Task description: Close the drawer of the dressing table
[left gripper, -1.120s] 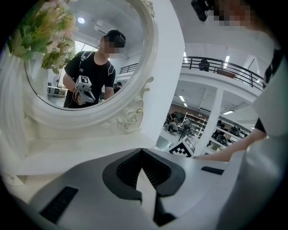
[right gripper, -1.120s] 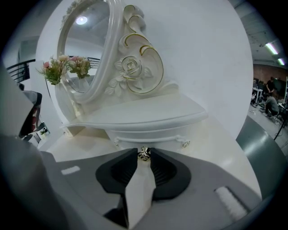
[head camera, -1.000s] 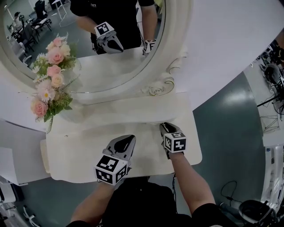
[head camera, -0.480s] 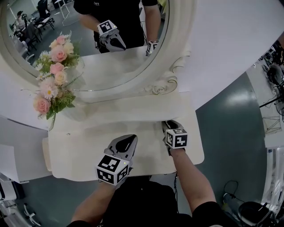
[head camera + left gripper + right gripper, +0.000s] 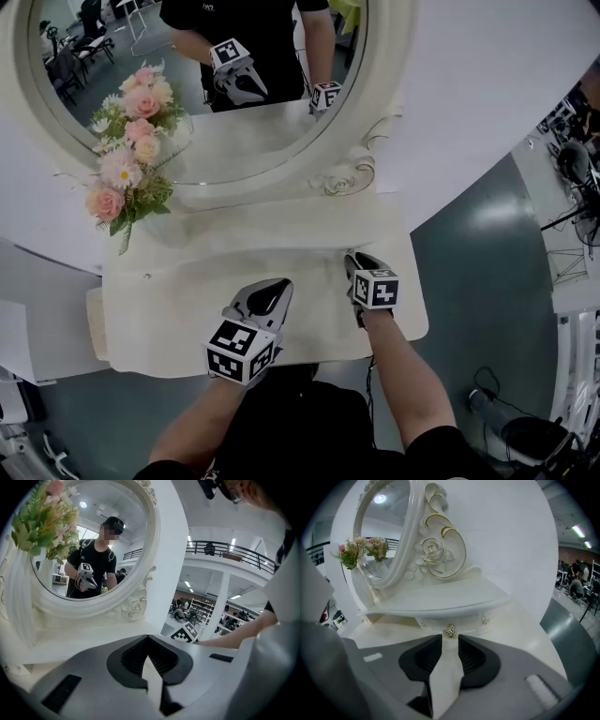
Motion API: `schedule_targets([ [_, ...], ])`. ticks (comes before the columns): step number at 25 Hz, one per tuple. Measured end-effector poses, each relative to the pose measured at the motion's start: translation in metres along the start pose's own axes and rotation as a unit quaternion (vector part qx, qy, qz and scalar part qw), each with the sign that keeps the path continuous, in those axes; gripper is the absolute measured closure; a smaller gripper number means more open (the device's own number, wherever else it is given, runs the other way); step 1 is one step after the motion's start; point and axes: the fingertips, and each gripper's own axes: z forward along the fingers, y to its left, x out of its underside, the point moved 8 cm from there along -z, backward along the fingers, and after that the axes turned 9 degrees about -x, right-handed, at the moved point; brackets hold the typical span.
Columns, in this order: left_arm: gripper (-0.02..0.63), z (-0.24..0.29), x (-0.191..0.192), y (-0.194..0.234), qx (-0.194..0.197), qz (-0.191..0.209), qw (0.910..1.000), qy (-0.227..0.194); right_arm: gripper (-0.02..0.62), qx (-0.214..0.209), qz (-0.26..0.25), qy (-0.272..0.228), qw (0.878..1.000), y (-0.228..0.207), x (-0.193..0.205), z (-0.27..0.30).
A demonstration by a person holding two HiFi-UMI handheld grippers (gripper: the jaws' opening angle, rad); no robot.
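Observation:
The white dressing table (image 5: pixel 178 305) carries a raised shelf (image 5: pixel 440 599), and under it sits a small drawer (image 5: pixel 433 622) with a gold knob (image 5: pixel 450 631). The drawer front looks about flush under the shelf. My right gripper (image 5: pixel 450 640) points at the knob. Its jaws have just been opening and stand apart, with the knob just ahead of the tips and nothing between the pads. In the head view the right gripper (image 5: pixel 355 260) rests at the shelf's front right. My left gripper (image 5: pixel 278 284) hovers over the tabletop's middle, shut and empty (image 5: pixel 147 637).
A large oval mirror (image 5: pixel 234 122) with a carved white frame rises behind the shelf and reflects the person and both grippers. A vase of pink flowers (image 5: pixel 127 173) stands at the table's far left. Grey floor lies to the right of the table's edge (image 5: pixel 422 319).
The head view has drifted a little, so the table sits slightly further right in the picture. Both grippers keep their places over the tabletop.

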Motion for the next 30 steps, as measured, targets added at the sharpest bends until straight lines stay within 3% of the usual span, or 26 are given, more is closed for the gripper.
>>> schedule_targets([
  [4, 0.6, -0.011, -0.008, -0.002, 0.012, 0.007, 0.9999, -0.009, 0.477, 0.003, 0.018, -0.018, 1.0, 0.006, 0.01, -0.033],
  [10, 0.598, -0.02, -0.021, -0.004, 0.038, 0.024, 0.9987, -0.022, 0.493, 0.016, 0.006, -0.053, 0.998, 0.021, 0.0, -0.083],
  [15, 0.598, -0.023, -0.02, -0.006, 0.07, 0.041, 0.9965, -0.02, 0.549, 0.003, 0.025, -0.077, 0.997, 0.037, 0.004, -0.118],
  [19, 0.598, -0.023, -0.015, -0.009, 0.081, 0.039, 0.9958, -0.015, 0.551, 0.028, 0.027, -0.095, 0.995, 0.042, 0.014, -0.145],
  [25, 0.598, -0.019, -0.026, -0.035, 0.085, 0.056, 0.9945, -0.025, 0.575, 0.027, 0.009, -0.141, 0.99, 0.041, 0.014, -0.191],
  [30, 0.598, -0.012, -0.037, -0.073, 0.068, 0.073, 0.9941, -0.04, 0.584, 0.04, -0.039, -0.185, 0.981, 0.029, 0.015, -0.241],
])
